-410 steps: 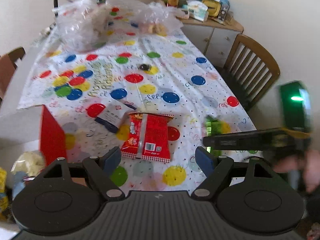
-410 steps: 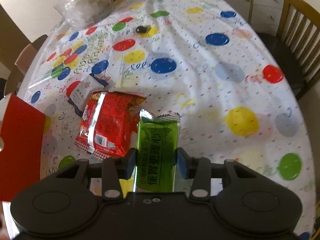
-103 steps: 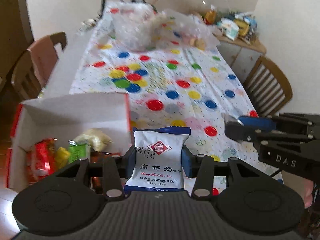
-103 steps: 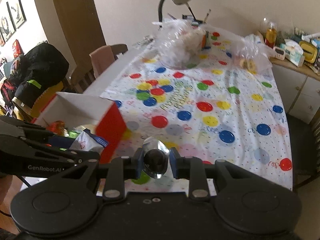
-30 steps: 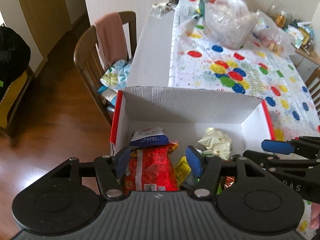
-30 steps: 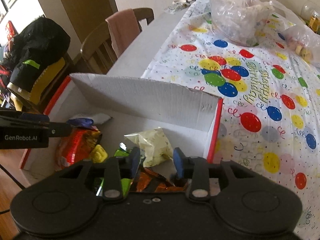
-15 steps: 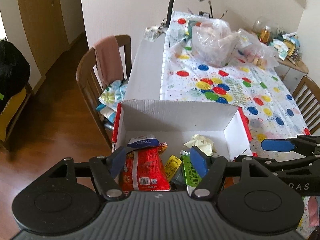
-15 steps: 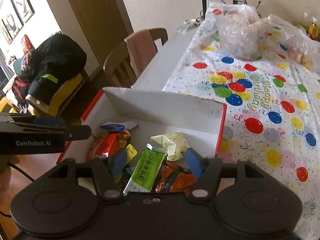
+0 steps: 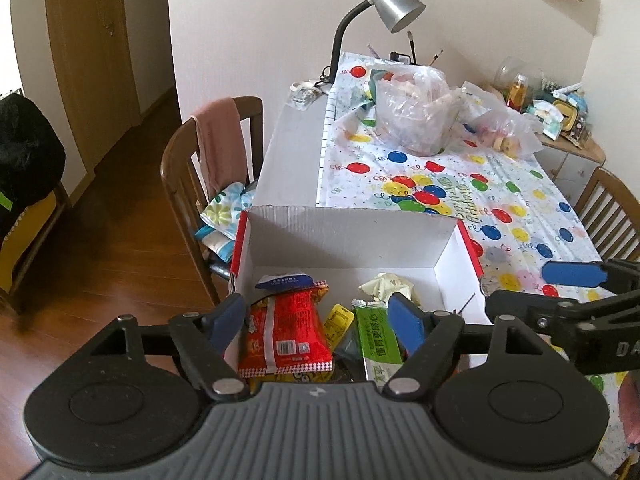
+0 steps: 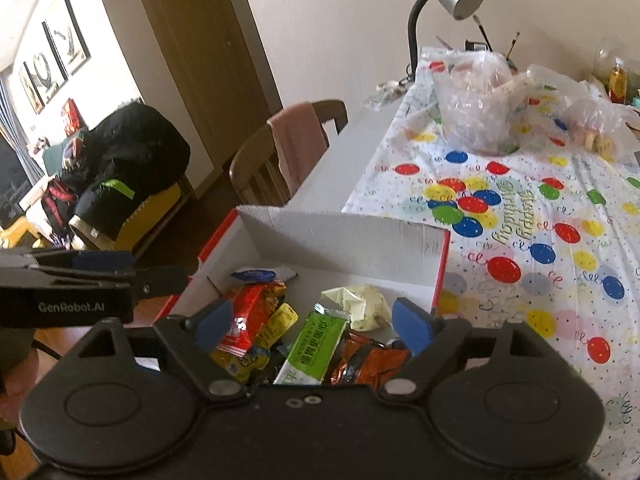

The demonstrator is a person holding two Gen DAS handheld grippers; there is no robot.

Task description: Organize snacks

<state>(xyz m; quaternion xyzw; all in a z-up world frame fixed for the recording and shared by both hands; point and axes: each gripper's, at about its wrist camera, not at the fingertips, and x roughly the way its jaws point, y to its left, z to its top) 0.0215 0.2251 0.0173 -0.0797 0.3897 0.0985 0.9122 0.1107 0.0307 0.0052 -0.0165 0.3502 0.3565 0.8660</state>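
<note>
A white cardboard box with red outer sides (image 9: pixel 344 236) (image 10: pixel 344 240) holds the snacks: a red packet (image 9: pixel 286 330) (image 10: pixel 250 314), a blue-and-white pouch (image 9: pixel 284 281) (image 10: pixel 256 275), a green bar (image 9: pixel 378 340) (image 10: pixel 316 346), a small yellow sachet (image 9: pixel 338 322), a crumpled pale yellow wrapper (image 9: pixel 386 286) (image 10: pixel 358 304) and an orange packet (image 10: pixel 368 360). My left gripper (image 9: pixel 320 320) hovers above the box, its jaws opening with nothing gripped between them. My right gripper (image 10: pixel 310 322) hangs over the box's right half, jaws also opening and holding nothing.
The box sits at the near end of a table with a balloon-print cloth (image 9: pixel 440 176) (image 10: pixel 540 208). Clear plastic bags (image 9: pixel 412 116) and a desk lamp (image 9: pixel 392 4) stand at the far end. A wooden chair with a pink towel (image 9: pixel 216 144) is on the left, another chair (image 9: pixel 612 208) on the right.
Both grippers have pulled back and risen from the box while their jaws spread wider. The views now take in more of the room. The snacks lie still in the box.
</note>
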